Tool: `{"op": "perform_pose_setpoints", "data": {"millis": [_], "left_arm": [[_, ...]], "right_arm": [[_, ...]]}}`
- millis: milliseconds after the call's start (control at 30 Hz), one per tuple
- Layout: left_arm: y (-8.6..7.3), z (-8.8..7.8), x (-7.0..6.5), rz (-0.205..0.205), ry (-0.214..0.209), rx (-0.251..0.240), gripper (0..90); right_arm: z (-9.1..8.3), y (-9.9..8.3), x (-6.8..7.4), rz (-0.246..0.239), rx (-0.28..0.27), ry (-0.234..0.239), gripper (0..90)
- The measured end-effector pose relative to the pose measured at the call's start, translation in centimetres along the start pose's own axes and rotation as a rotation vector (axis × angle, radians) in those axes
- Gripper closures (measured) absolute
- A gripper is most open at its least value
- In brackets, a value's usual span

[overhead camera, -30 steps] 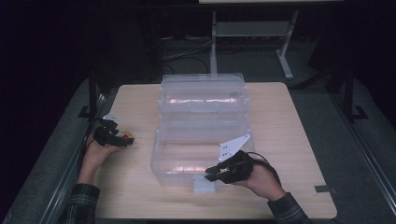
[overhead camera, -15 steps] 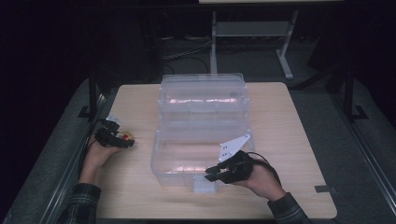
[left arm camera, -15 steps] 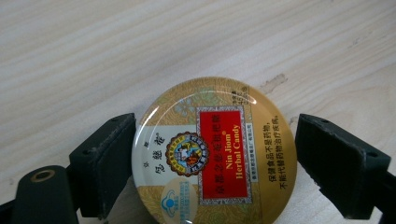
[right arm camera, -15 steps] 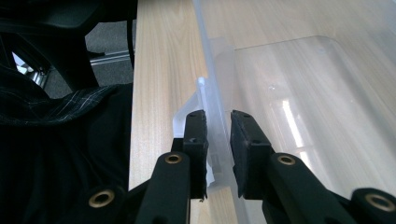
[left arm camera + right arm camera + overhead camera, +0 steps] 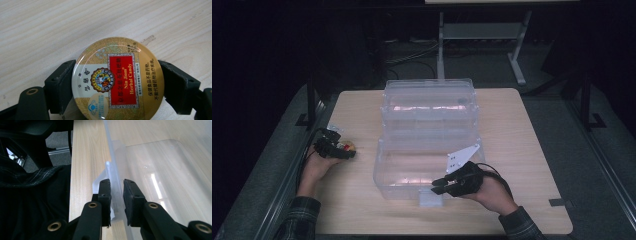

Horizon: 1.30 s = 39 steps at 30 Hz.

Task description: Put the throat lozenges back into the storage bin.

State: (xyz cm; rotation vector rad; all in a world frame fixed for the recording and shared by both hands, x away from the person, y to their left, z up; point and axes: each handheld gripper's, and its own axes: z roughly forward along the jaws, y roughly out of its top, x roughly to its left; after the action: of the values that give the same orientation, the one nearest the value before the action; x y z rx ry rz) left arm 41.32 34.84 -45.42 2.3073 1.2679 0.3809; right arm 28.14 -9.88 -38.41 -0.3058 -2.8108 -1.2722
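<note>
Two grippers are at work on the wooden table [image 5: 522,150]. Near the table's left edge, the left gripper [image 5: 343,150] straddles a round candy tin [image 5: 117,80] that lies flat on the wood, label up. Its jaws have just been closing around the tin, and in the left gripper view both black pads [image 5: 61,86] sit against the tin's rim, so I'd call it gripped, though lightly. Toward the front edge, the right gripper [image 5: 117,191] is clamped narrowly on the near wall of the clear plastic box [image 5: 427,145], beside its front latch [image 5: 430,200], with the wall between the pads. The box stands open at the middle of the table, lid tipped back toward the far edge. To me the closing jaws mean the pick-up is starting; lifting the tin across into the steadied box looks like what comes next.
</note>
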Motion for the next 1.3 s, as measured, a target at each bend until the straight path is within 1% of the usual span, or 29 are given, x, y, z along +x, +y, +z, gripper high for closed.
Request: {"op": "perform_pose_setpoints", "data": {"millis": [200,267,367,400,600,667,700,800,900,1033,1300], "left_arm": [[0.1,0.0,0.0,0.010,0.004,0.007,19.9],[0.1,-0.1,-0.1,0.010,0.009,0.001,19.9],[0.2,-0.3,-0.1,0.005,0.007,-0.011,20.0],[0.2,-0.6,-0.1,0.004,0.000,-0.019,20.0],[0.3,-1.2,-0.1,-0.017,-0.036,-0.030,20.0],[0.4,-1.5,-0.2,-0.026,-0.060,-0.022,20.0],[0.4,-1.7,-0.2,-0.021,-0.066,-0.018,20.0],[0.6,-2.2,-0.3,-0.013,-0.078,-0.023,20.0],[0.7,-2.5,-0.4,-0.026,-0.094,-0.032,19.9],[0.8,-2.9,-0.3,-0.025,-0.105,-0.023,20.0],[0.9,-3.6,-0.5,-0.024,-0.129,-0.028,19.9]], "right_arm": [[0.0,0.0,0.0,0.000,0.000,0.000,76.6],[0.0,0.0,0.0,0.000,0.000,0.000,76.6],[0.0,0.0,0.0,-0.001,0.000,0.000,76.6],[0.0,0.0,0.0,0.000,0.000,0.000,76.6],[0.0,0.0,0.0,0.001,0.000,0.000,76.6],[0.0,0.0,0.0,0.000,-0.001,0.000,76.6],[0.0,0.0,0.0,0.001,-0.001,0.000,76.6],[0.0,0.0,0.0,0.002,-0.001,-0.001,76.6],[0.0,0.0,0.0,0.005,0.000,-0.001,76.6],[0.0,0.0,0.0,0.004,-0.001,-0.001,76.6],[0.0,0.0,0.0,0.005,0.000,-0.001,76.6]]}}
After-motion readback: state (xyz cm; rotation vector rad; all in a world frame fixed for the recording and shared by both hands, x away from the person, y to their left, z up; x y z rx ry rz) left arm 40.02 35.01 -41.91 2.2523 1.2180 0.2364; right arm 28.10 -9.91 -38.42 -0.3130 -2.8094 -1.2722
